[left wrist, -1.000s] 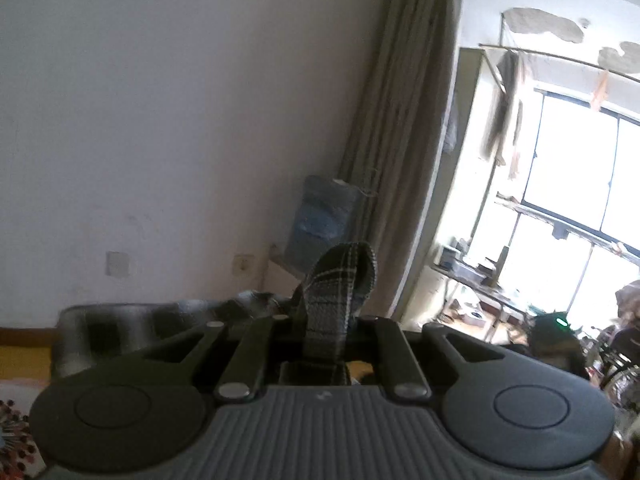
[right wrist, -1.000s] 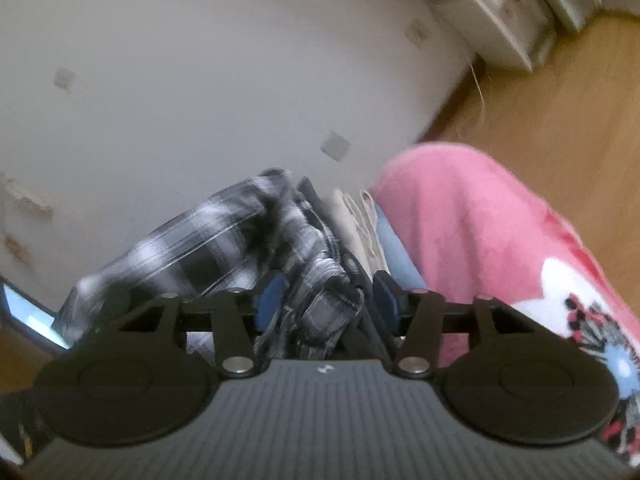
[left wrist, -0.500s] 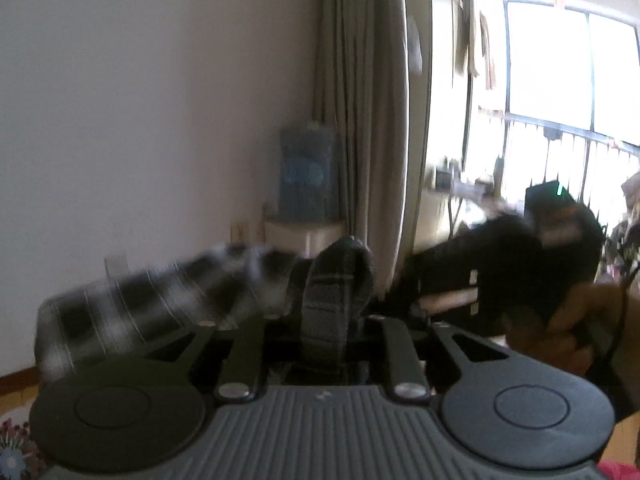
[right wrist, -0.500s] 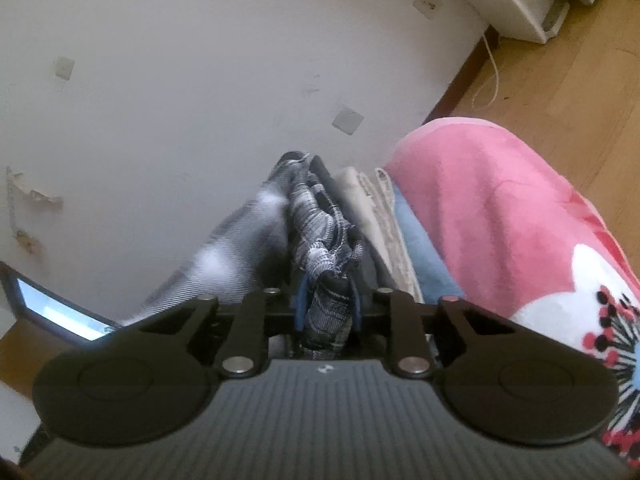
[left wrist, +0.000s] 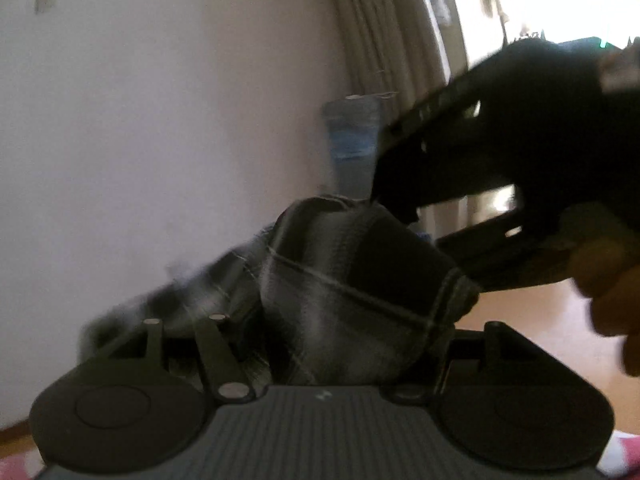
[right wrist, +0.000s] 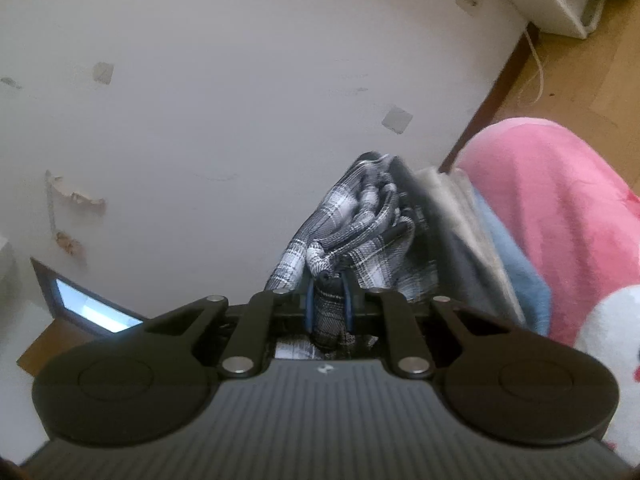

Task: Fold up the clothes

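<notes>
I judged the plaid shirt (right wrist: 352, 236), bunched at centre frame, soft, light and floppy, best taken at an edge: my right tool (right wrist: 329, 312) was closing, clenched on a fold, while my left tool (left wrist: 344, 344) was opening around its bunch.

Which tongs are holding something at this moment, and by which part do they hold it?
The right tongs pinch a bunched fold of the plaid shirt. The left tongs are opening, the shirt lying loose between them.
</notes>
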Demonstrator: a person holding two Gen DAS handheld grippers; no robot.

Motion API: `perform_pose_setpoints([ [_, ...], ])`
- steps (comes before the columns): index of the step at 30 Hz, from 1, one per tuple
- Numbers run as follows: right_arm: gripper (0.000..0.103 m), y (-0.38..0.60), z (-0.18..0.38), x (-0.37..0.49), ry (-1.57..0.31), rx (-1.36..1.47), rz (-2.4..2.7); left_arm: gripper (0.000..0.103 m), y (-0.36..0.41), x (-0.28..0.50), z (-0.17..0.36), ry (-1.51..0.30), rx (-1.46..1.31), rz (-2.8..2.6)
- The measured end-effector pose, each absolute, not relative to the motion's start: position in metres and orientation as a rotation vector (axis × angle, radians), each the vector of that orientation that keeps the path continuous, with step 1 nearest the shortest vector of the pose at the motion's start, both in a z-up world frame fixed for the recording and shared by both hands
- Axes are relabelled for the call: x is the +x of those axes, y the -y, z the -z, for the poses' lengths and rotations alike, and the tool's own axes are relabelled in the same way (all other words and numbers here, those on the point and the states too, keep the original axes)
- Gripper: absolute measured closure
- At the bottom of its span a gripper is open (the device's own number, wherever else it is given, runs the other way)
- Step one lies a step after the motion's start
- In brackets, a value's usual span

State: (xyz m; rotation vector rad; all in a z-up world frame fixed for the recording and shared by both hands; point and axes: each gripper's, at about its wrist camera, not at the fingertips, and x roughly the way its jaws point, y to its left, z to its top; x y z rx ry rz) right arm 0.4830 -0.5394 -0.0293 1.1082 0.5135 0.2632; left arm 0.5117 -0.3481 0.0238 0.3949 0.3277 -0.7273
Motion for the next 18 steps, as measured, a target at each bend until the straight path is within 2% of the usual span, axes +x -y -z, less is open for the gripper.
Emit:
perform_pose_setpoints([
  [2,0.091,0.534,0.024,0.485,-0.510,1.102,-0.287,0.059,0.348,0.516,-0.024,-0.312,0.385,0.673],
  [3,0.091,0.531,0.022,0.486,-0.509,1.095,-0.295,0.075,0.344,0.519,-0.025,-0.313,0.365,0.654],
  [4,0.091,0.529,0.019,0.486,-0.507,1.084,-0.299,0.078,0.339,0.524,-0.026,-0.324,0.331,0.650],
  [8,0.091,0.526,0.010,0.484,-0.496,1.079,-0.363,0.083,0.315,0.540,-0.033,-0.328,0.184,0.648],
  [14,0.082,0.553,0.014,0.452,-0.395,1.113,-0.302,0.084,0.274,0.552,-0.048,-0.268,0.043,0.662],
  [18,0.081,0.555,0.045,0.421,-0.493,1.104,-0.239,0.084,0.253,0.552,-0.057,-0.217,0.039,0.679],
])
